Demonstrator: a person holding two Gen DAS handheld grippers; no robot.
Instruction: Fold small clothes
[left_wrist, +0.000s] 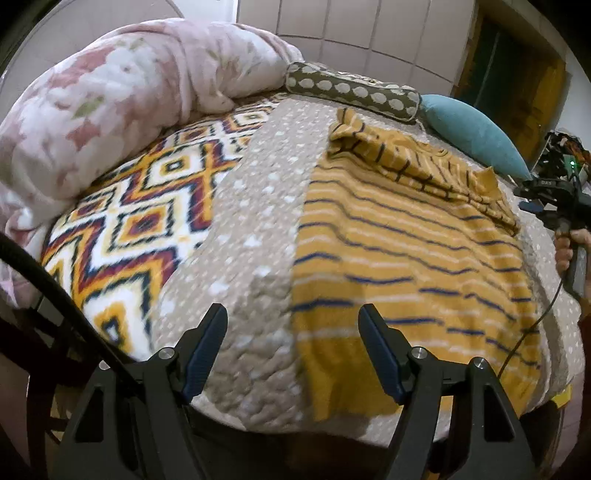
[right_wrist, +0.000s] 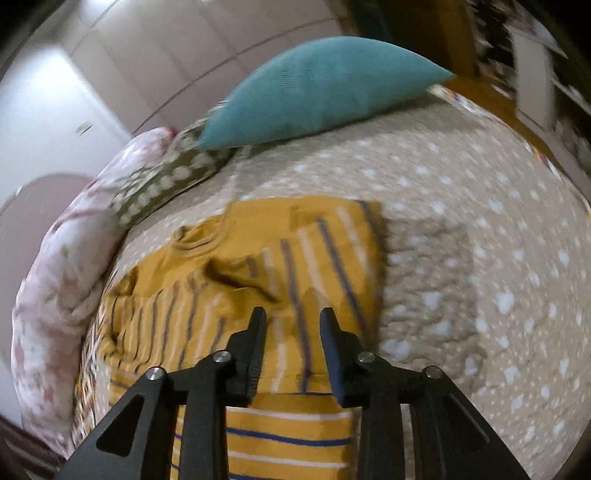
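Note:
A mustard shirt (left_wrist: 406, 258) with blue and white stripes lies flat on the beige dotted quilt (left_wrist: 251, 221). Its far end is bunched, with a sleeve folded across it. My left gripper (left_wrist: 291, 310) hangs open over the near edge of the bed, one finger over the quilt and the other over the shirt's left edge, nothing between the fingers. In the right wrist view the shirt (right_wrist: 258, 266) shows a side flap folded over its body. My right gripper (right_wrist: 293, 312) hovers above that fold, jaws apart and empty. A hand (left_wrist: 565, 247) holds that tool at the right edge of the left wrist view.
A pink floral blanket (left_wrist: 110, 103) is heaped at the far left, next to a diamond-patterned cover (left_wrist: 140, 221). An olive dotted bolster (left_wrist: 351, 88) and a teal pillow (right_wrist: 317, 88) lie at the head. A black cable (left_wrist: 532, 325) trails over the shirt's right side.

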